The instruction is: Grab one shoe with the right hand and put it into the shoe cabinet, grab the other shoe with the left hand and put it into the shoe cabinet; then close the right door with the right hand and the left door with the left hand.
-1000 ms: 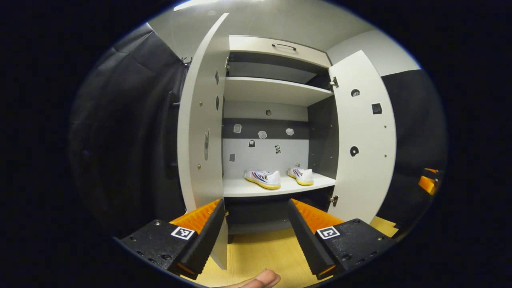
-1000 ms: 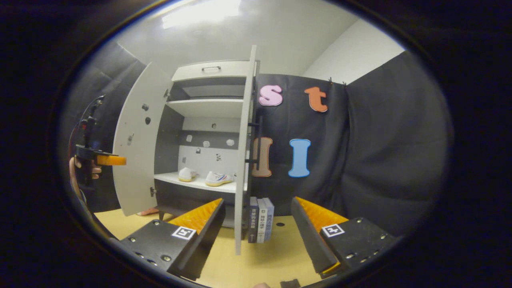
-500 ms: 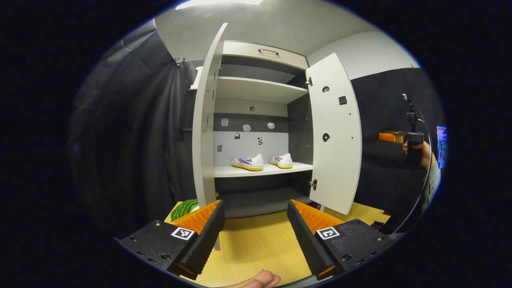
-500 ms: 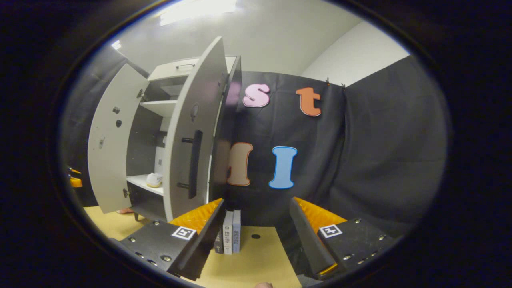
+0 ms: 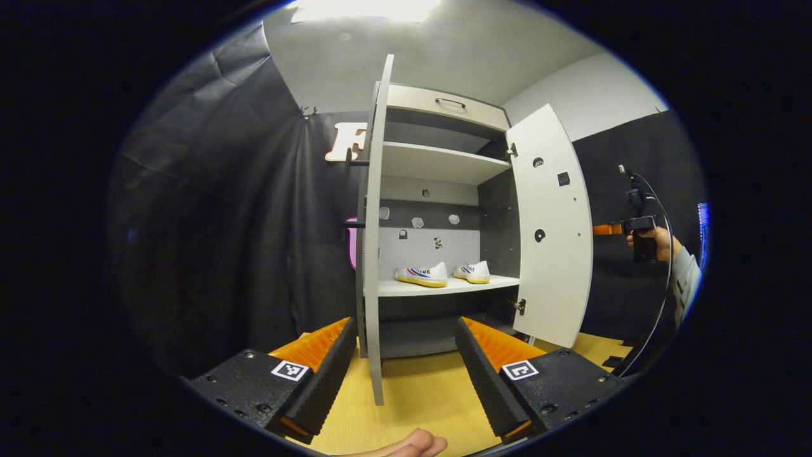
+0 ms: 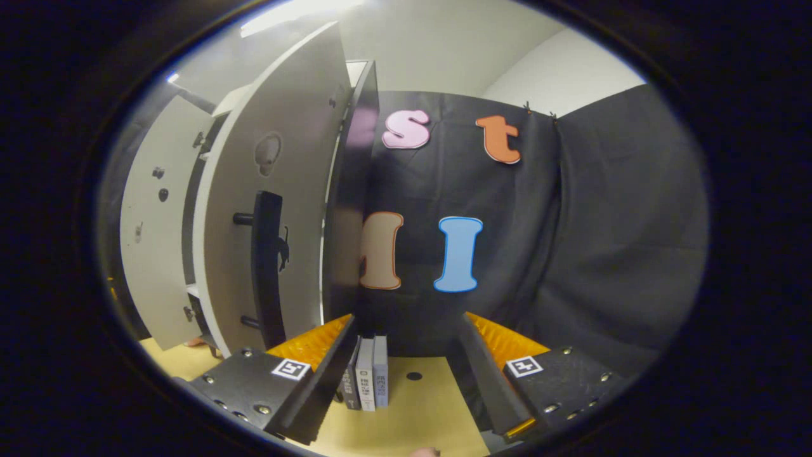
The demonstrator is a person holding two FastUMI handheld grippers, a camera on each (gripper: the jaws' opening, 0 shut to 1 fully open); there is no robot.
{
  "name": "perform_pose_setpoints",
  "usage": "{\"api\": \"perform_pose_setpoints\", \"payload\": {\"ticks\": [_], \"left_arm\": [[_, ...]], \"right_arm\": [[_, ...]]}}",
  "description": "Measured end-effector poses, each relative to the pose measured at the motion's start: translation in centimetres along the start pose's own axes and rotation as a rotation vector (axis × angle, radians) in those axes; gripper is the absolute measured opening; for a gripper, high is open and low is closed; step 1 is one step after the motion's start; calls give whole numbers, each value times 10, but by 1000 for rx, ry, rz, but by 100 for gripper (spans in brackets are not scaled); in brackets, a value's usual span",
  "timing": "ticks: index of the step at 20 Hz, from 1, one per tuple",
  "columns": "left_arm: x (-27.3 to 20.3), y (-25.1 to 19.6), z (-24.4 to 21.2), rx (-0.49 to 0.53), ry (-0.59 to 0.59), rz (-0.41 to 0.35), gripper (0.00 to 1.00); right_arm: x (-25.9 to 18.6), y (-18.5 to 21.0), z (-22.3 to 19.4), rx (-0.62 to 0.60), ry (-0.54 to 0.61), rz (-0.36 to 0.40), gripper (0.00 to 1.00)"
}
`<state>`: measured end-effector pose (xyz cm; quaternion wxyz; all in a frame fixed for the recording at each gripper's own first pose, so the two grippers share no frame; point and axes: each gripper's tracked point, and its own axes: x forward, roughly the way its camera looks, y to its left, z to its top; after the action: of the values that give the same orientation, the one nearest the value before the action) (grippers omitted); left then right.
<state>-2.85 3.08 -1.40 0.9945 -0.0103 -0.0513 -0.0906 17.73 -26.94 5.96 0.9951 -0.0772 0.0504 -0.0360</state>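
On the middle shelf (image 5: 406,289) of the open shoe cabinet (image 5: 438,114), both shoes sit side by side: one shoe (image 5: 422,275) nearer the left door (image 5: 373,254), the other shoe (image 5: 472,271) nearer the right door (image 5: 550,228). The left hand-held gripper (image 5: 403,368) hangs released and empty in front of the cabinet, the left door seen edge-on between its fingers. The right hand-held gripper (image 6: 406,374), likewise released and holding nothing, faces the outer side of the right door (image 6: 266,190), near its dark handle (image 6: 268,266); books (image 6: 368,381) stand on the floor just beyond. With the shoes stowed, door-closing appears to be the step in hand. Next, the right hand-held gripper likely needs to press the door's outer face and swing it shut.
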Motion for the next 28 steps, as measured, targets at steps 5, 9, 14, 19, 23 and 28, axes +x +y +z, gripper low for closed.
{"api": "perform_pose_setpoints", "payload": {"ticks": [5,9,14,19,23,28], "left_arm": [[-12,18,1,14,-9,29,95],[-18,32,0,-32,-9,47,94],[-19,40,0,-42,-15,58,95],[-23,40,-3,-12,-7,53,95],[-20,50,-4,-35,-4,83,94],[-21,63,-11,-20,25,120,95]], "right_arm": [[-1,37,9,-20,-12,62,96],[-2,55,14,-53,-39,24,90],[-6,110,7,52,12,108,93],[-2,154,11,33,-7,123,90],[3,217,16,59,-17,228,92],[-8,249,-5,16,-5,197,98]]}}
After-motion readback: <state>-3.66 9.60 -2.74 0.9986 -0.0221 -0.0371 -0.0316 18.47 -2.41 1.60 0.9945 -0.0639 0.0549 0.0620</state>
